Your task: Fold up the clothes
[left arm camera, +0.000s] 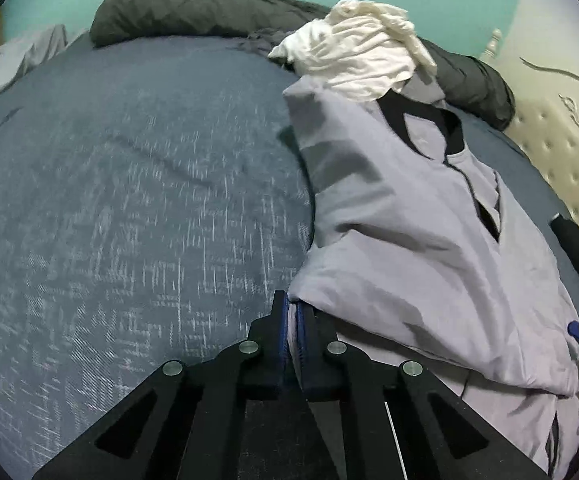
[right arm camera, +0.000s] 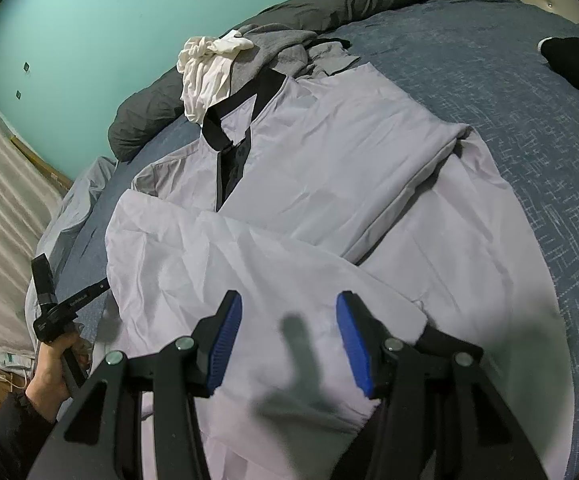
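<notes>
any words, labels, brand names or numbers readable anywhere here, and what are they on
Nothing can be read for certain.
Left gripper: small pale print along its black bar in the right wrist view, too small and blurred to read.
Light grey shirt: no print or label showing.
White garment: none.
Blue bedspread: woven pattern only, no text.
Cream headboard: ornament only, no lettering.

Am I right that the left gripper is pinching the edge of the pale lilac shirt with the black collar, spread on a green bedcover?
Not quite: the bedcover is blue-grey, as the left wrist view shows. The left gripper does pinch the pale lilac shirt's edge.
</notes>
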